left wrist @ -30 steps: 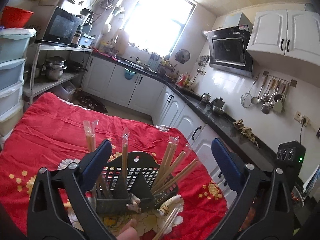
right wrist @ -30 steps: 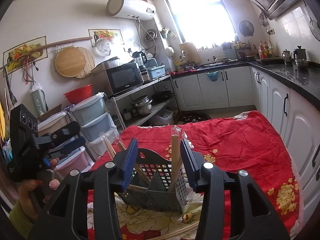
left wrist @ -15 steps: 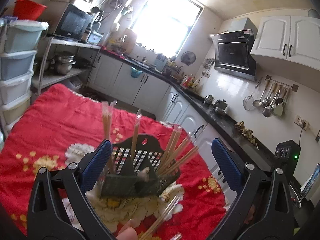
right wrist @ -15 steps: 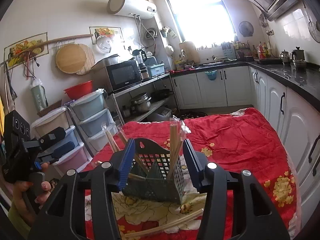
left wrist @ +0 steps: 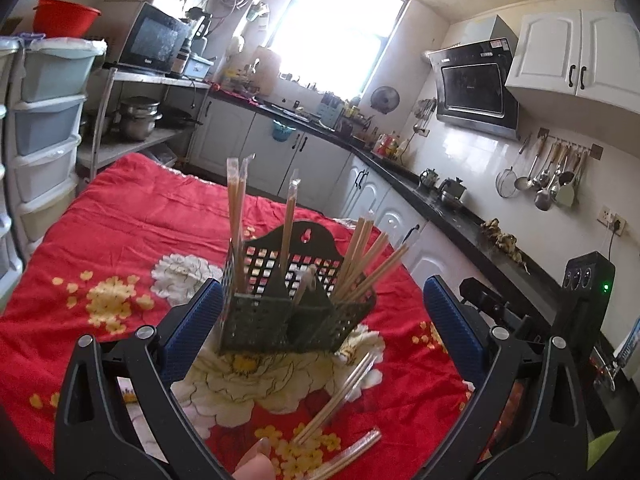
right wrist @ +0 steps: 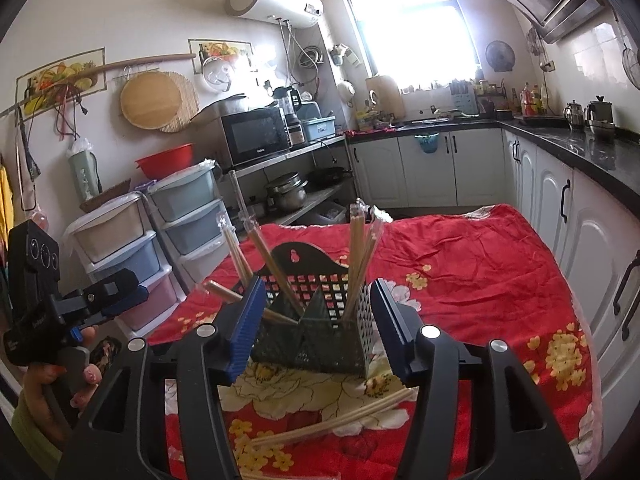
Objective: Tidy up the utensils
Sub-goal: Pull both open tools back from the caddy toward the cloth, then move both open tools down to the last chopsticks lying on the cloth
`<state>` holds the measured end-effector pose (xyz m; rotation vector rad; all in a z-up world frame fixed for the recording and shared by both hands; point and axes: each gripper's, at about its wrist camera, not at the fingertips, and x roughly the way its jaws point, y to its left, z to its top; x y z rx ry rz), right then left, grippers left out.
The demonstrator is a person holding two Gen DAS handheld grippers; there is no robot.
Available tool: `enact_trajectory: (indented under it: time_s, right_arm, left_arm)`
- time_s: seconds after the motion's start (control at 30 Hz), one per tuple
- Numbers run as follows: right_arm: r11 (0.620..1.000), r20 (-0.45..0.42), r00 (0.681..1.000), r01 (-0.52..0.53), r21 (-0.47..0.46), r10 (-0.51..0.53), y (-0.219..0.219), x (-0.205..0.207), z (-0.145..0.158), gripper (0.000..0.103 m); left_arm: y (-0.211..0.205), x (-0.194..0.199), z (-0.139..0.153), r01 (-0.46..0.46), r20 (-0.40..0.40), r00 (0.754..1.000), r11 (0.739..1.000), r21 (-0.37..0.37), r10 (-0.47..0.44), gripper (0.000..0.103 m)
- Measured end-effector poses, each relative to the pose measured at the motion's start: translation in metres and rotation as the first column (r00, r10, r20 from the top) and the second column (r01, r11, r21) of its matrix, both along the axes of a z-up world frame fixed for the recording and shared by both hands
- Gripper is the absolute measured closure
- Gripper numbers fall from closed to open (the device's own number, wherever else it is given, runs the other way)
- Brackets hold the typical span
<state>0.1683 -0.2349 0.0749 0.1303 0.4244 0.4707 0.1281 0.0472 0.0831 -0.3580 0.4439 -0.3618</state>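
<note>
Left wrist view: left hand-held gripper [left wrist: 322,324] has its jaws wide apart, holding nothing. The caddy [left wrist: 294,300] stands upright on the red cloth [left wrist: 132,224] of the table, between the blue pads and beyond them. Wrapped chopsticks [left wrist: 236,220] stand in its left compartment, one more pair [left wrist: 289,220] in the middle, and a leaning bundle [left wrist: 372,260] on the right. Loose chopsticks [left wrist: 334,400] lie on the cloth in front of the caddy, with a second wrapped pair [left wrist: 352,454] nearer the camera. Compared with a second ago, the camera has pulled back and risen: the caddy sits farther out and these loose pairs, then barely showing at the lower edge, are now fully visible.

Right wrist view: right hand-held gripper [right wrist: 318,328] also has jaws apart and is empty; the gap looks a little wider than a second ago. Caddy [right wrist: 312,320] upright between the pads, and further off than it was. Loose chopsticks [right wrist: 340,420] lie flat just in front of it. The left gripper [right wrist: 100,296] shows at far left, well apart from the caddy.

Judgement: both grippers have backed off after a placement. The task is partly done; the loose pairs on the cloth are likely next.
</note>
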Motion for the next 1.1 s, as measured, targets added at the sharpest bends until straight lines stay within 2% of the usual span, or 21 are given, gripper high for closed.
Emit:
enact_trajectory:
  time_s: [0.4, 0.67, 0.9, 1.1]
  right_arm:
    - [1.000, -0.049, 0.999, 0.003, 0.006, -0.002, -0.004, -0.008, -0.015, 0.050]
    - [1.000, -0.098, 0.995, 0.018, -0.025, -0.020, -0.011, -0.008, -0.034, 0.050]
    - [0.997, -0.162, 0.985, 0.053, -0.060, -0.062, -0.023, -0.001, -0.056, 0.050]
    - [0.994, -0.204, 0.975, 0.073, -0.078, -0.088, -0.031, 0.004, -0.071, 0.050]
  left_arm:
    - [-0.002, -0.013, -0.019, 0.013, -0.035, 0.999, 1.000, 0.019, -0.013, 0.011]
    - [-0.023, -0.017, -0.041, 0.071, -0.079, 0.995, 0.992, 0.102, -0.063, 0.011]
    - [-0.052, -0.018, -0.066, 0.154, -0.139, 0.982, 0.971, 0.184, -0.129, 0.011]
    - [-0.068, -0.018, -0.079, 0.207, -0.171, 0.970, 0.957, 0.203, -0.174, 0.011]
